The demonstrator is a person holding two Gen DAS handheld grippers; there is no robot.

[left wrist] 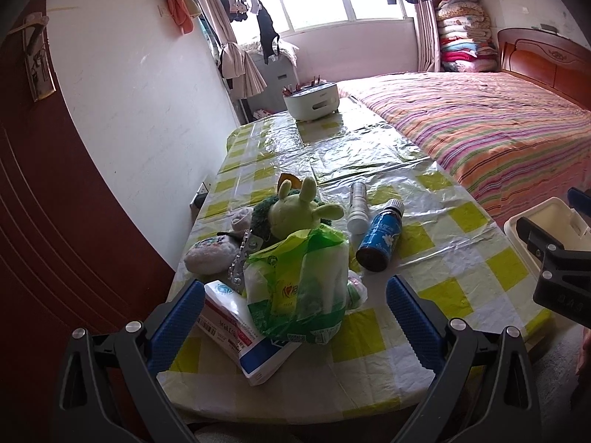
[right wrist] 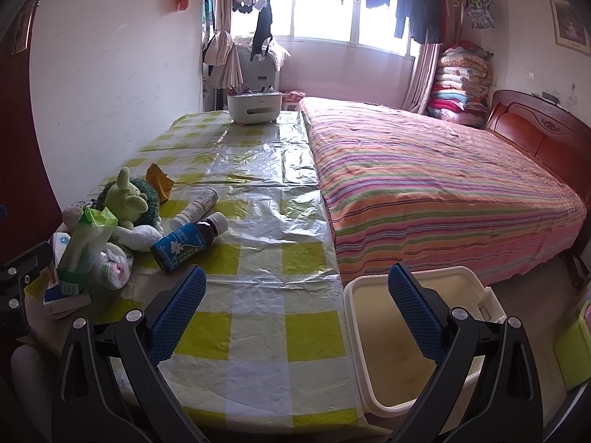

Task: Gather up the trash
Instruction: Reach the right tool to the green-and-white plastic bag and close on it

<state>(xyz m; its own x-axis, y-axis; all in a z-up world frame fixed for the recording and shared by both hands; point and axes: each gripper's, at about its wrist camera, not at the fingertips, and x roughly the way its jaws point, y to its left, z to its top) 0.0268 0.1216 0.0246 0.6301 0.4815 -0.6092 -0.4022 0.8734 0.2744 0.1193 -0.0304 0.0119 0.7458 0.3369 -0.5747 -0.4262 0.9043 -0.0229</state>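
Green tissue pack (left wrist: 299,288) fronts left view; white bin (right wrist: 417,336) fills right view.

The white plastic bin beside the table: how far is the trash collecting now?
Nothing looks done: the white plastic bin appears empty. Nothing is in hand; the left gripper stands open around the green plastic tissue bag, and the right gripper is open. The blue-labelled dark bottle and white cylindrical tube still lie on the checked tablecloth.
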